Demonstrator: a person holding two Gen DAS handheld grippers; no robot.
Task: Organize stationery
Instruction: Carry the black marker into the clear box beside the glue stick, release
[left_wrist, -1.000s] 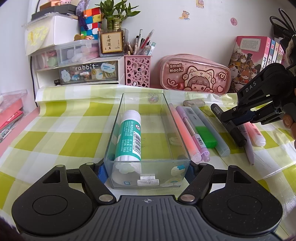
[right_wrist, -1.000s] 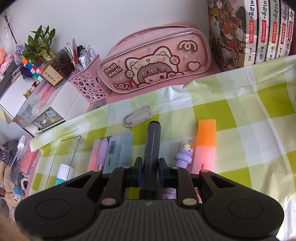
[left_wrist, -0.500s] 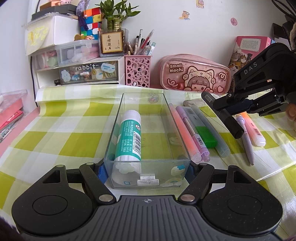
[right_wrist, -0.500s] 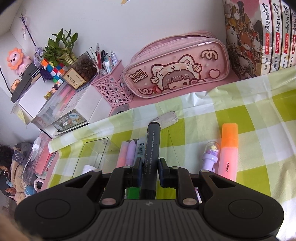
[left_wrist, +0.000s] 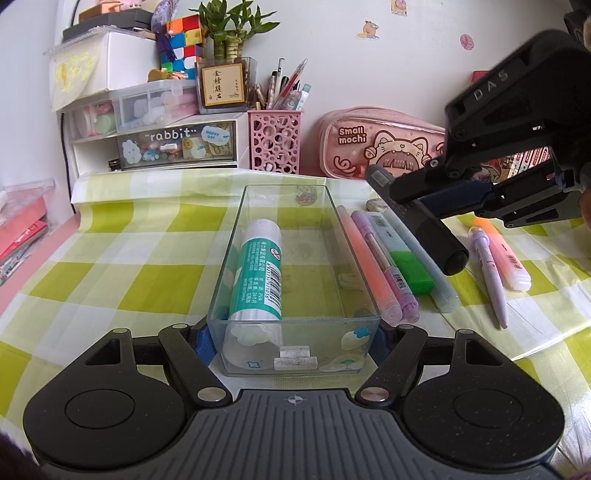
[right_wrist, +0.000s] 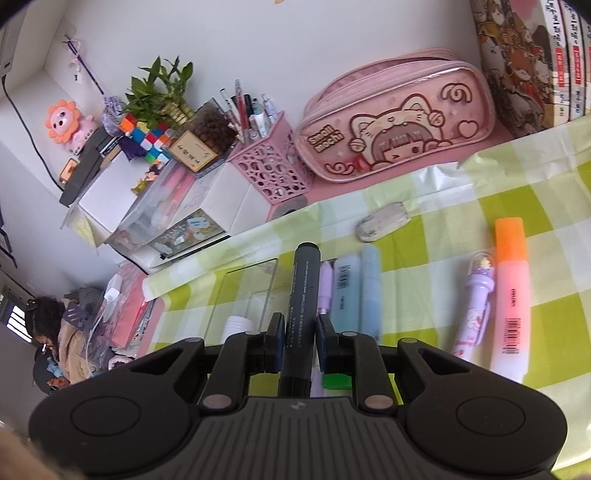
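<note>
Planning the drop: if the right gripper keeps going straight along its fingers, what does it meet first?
Probably the far end of the clear tray, or the cloth beside it; depth is unclear. The right gripper is shut on the black marker, whose tip leads.

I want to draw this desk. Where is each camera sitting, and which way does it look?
Left wrist: on the left tool, looking along the clear box it grips toward the wall; the right tool shows too.
Right wrist: on the right tool, looking down the black marker it holds.
Both show the box, marker and pink pencil case.
</note>
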